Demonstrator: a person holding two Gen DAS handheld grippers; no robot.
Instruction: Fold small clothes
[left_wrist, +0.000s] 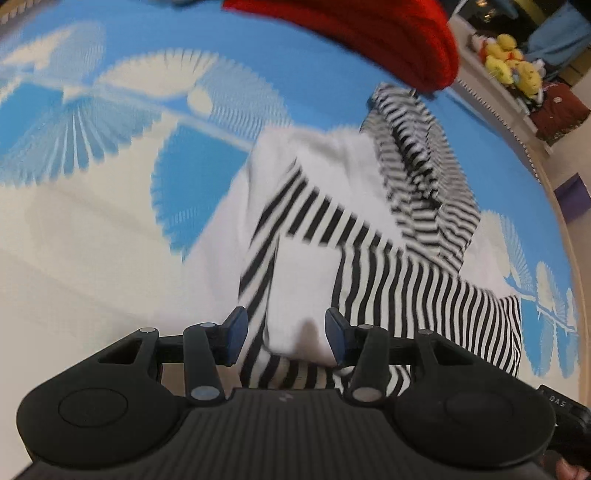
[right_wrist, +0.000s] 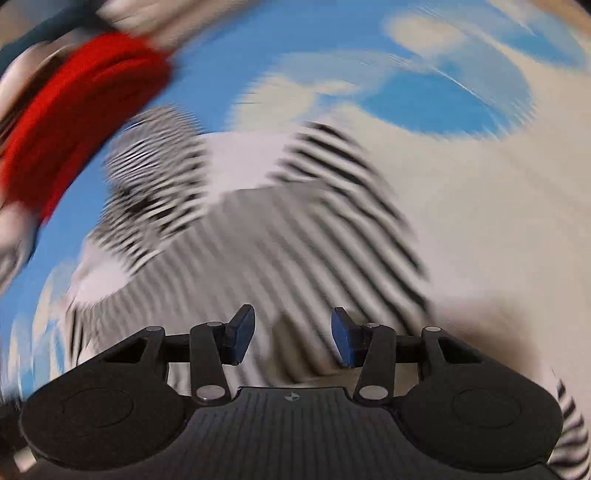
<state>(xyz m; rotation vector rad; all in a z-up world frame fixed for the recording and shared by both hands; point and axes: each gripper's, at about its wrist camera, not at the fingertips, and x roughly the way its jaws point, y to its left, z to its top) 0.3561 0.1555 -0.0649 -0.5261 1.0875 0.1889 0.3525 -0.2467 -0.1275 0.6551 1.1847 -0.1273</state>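
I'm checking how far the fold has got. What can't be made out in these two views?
- Right wrist view: motion blur smears the striped garment, so its folds and edges are unclear.
- Left wrist view: the left hand-held gripper body hides the garment's near hem.
- Left wrist view: the red cloth is cut off by the top edge.

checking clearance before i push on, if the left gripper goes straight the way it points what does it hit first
Most likely the striped garment: the left gripper points down at it, and a white fold of it sits between the open jaws. Depth is unclear, but nothing else shows in the way.
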